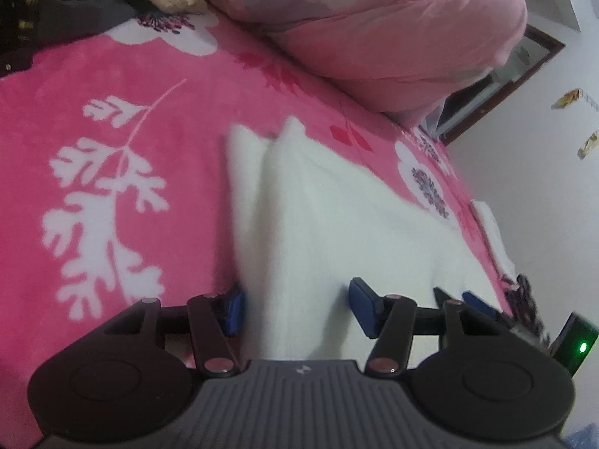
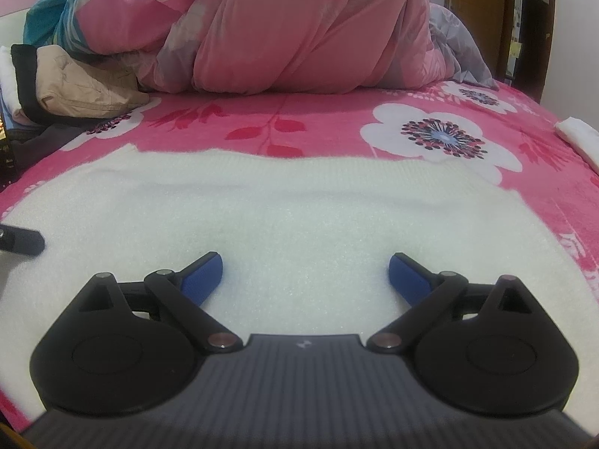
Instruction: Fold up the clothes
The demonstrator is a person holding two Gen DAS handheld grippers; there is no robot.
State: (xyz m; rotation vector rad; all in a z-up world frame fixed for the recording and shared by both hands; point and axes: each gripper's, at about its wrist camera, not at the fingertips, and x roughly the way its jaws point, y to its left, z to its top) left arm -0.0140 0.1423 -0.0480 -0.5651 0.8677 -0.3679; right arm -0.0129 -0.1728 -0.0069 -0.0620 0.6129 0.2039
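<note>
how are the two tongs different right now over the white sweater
The left tongs have a raised fold of the white sweater between their blue pads, which stand narrower; the right tongs gape wider over flat knit, with nothing between them. Both sit low over the same sweater on the pink blanket.

A: Sweater (image 2: 284, 217)?
B: Plain cream-white knit, no print.
A: Blanket (image 1: 112, 86)?
B: Hot pink fleece; white leaf sprigs, red leaves, big white flowers with dark purple-and-blue dotted centres.
A: Quilt (image 2: 292, 37) at the back?
B: Salmon pink, pale pink and grey flower shapes, teal patch at its left end.
A: Clothes pile (image 2: 75, 86)?
B: Tan garment on top, black one under it.
A: Right gripper (image 2: 305, 275), left gripper (image 1: 295, 307)?
B: Both black, 2 blue pads each, grey ribbed body.
</note>
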